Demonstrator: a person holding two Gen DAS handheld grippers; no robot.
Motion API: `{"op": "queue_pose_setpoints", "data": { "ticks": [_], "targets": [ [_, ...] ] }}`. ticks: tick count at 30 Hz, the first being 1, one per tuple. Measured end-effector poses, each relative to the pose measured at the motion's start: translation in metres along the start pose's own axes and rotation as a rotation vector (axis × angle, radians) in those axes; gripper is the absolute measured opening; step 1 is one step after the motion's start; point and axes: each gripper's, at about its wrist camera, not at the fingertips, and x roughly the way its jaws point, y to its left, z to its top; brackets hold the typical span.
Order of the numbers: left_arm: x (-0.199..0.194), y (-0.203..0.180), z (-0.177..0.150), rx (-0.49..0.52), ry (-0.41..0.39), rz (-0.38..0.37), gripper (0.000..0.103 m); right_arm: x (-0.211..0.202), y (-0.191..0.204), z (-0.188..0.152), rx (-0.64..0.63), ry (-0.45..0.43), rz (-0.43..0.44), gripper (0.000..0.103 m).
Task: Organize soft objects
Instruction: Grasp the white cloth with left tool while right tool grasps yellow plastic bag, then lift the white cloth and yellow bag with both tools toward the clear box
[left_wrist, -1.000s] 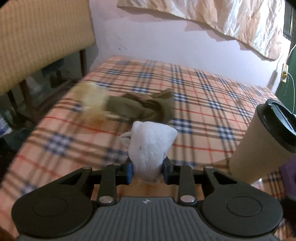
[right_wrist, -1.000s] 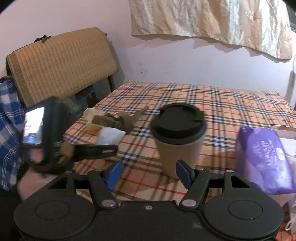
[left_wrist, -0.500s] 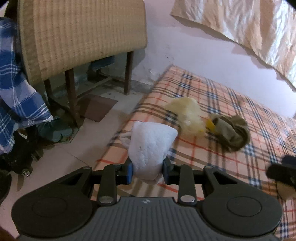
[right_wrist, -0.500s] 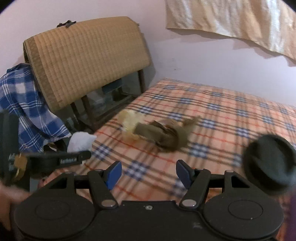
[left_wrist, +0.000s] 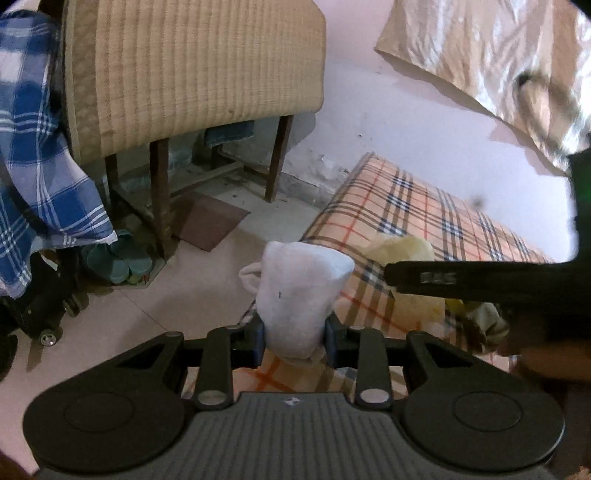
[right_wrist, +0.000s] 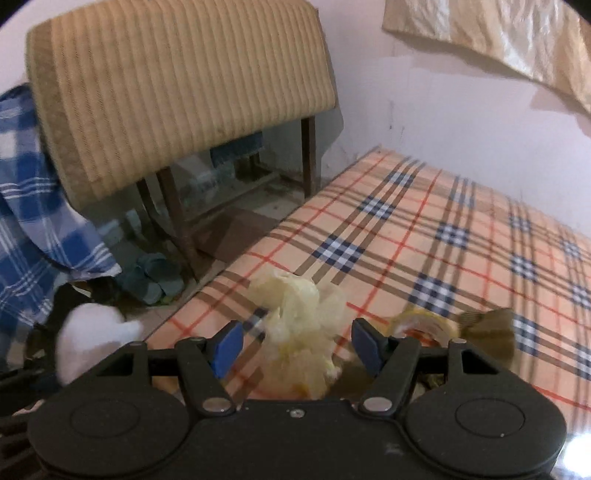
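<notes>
Left gripper (left_wrist: 295, 341): clamped on the white sock (left_wrist: 301, 295), held over the bed edge (left_wrist: 332, 206); a loose pinch could drop it floorward.
Right gripper (right_wrist: 297, 349): jaws parted around the yellow bundle (right_wrist: 299, 314) on the bed, unpressed; closing askew might snag the olive cloth (right_wrist: 491, 332).

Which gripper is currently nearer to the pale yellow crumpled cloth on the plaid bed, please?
Right. The right gripper has the yellow cloth between open jaws; the left gripper sits aside, clamping a white sock.

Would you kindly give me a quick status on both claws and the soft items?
Left claw shut on white sock. Right claw open, yellow cloth between its fingers, not gripped. Olive cloth beside it on plaid bedcover. Nothing blocking.
</notes>
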Motion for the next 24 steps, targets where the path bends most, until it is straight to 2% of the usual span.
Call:
{"op": "queue_pose_setpoints", "data": {
  "ticks": [3,5,6,7,12,17,20,24],
  "targets": [
    [0.001,0.001,0.002,-0.015,-0.005,0.001,0.032,0.016,-0.001,-0.001,0.016,0.033,0.015,0.075],
    [0.002,-0.001,0.002,-0.016,-0.001,-0.004,0.032,0.017,0.0,-0.005,0.019,0.038,0.018,0.053],
    [0.002,-0.001,0.002,-0.013,0.0,-0.004,0.033,0.013,0.001,-0.007,0.014,0.028,0.016,0.038],
    [0.002,-0.003,0.002,-0.012,0.001,-0.005,0.033,0.008,0.002,-0.01,0.013,0.026,0.016,0.028],
    [-0.004,-0.009,0.003,0.006,-0.019,0.0,0.032,-0.043,-0.002,-0.028,0.063,-0.017,-0.003,0.027],
    [-0.015,-0.027,-0.002,0.079,-0.019,-0.006,0.032,-0.113,-0.01,-0.042,0.084,-0.064,-0.041,0.027],
    [-0.028,-0.037,-0.006,0.1,0.004,-0.039,0.032,-0.151,-0.015,-0.048,0.096,-0.093,-0.067,0.027],
    [-0.052,-0.052,-0.009,0.128,0.005,-0.072,0.033,-0.19,-0.028,-0.063,0.166,-0.096,-0.054,0.027]
  ]
}}
